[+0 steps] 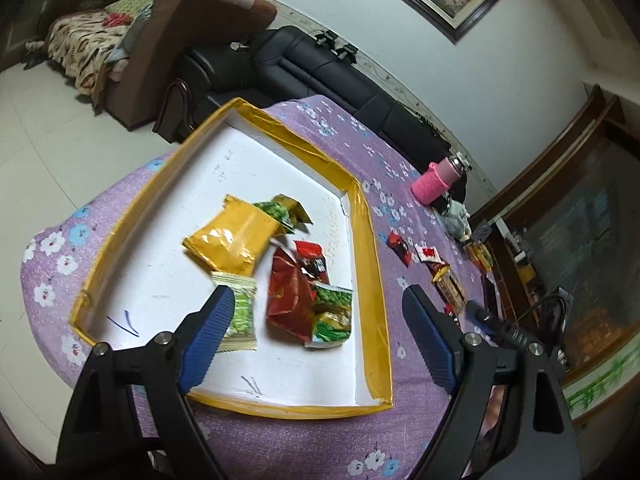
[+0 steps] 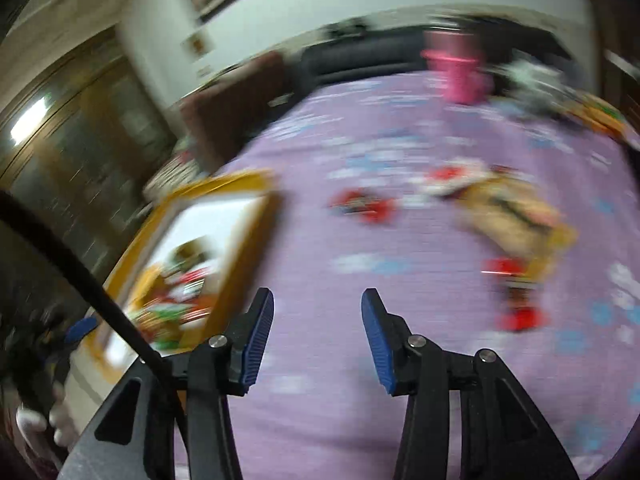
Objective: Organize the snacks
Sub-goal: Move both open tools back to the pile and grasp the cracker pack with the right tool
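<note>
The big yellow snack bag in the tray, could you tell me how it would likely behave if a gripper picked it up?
The yellow snack bag looks puffed and crinkled, so probably light and yielding under the pads. Its glossy film may slip, so a seam edge seems safer. It overlaps a small green packet, which might shift.

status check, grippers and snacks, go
Left gripper open, empty, over tray. Right gripper open, empty, over tablecloth. Loose snacks still outside tray. Nothing blocking.
</note>
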The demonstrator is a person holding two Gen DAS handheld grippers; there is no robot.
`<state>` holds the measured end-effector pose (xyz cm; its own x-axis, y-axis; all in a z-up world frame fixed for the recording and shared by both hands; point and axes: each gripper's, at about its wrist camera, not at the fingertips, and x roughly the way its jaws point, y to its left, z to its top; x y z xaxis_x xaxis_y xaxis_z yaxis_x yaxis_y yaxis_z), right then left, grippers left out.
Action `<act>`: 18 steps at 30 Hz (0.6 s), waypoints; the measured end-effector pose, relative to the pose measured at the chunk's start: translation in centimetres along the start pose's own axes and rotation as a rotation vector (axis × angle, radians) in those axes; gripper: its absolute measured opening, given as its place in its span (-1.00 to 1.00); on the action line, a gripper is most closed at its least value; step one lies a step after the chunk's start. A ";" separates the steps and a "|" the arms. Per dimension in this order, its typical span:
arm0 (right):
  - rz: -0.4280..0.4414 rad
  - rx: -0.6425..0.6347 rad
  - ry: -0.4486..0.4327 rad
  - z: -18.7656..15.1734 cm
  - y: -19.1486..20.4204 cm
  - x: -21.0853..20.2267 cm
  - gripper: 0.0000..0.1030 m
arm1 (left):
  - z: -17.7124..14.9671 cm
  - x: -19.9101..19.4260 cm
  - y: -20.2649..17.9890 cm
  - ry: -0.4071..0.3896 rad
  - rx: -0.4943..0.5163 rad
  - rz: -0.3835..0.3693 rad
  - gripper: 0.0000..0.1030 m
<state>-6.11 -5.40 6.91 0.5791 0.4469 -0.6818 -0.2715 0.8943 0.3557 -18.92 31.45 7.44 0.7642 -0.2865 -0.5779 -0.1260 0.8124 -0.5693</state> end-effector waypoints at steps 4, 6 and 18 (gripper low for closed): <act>-0.108 0.157 -0.035 1.3 -7.9 -1.7 -0.10 | -0.9 1.1 -1.7 0.038 0.039 -0.029 0.67; -0.163 0.189 -0.040 1.7 -10.4 -2.0 -0.06 | -1.2 1.6 -2.7 0.054 0.055 -0.041 0.67; -0.065 0.118 0.110 0.6 -7.4 4.4 -0.47 | -2.8 3.4 -6.3 0.120 0.134 -0.041 0.67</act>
<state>-1.05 -10.05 1.66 0.5028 0.3941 -0.7694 -0.1404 0.9155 0.3771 -17.31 23.89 7.43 0.6853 -0.3730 -0.6255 -0.0047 0.8566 -0.5159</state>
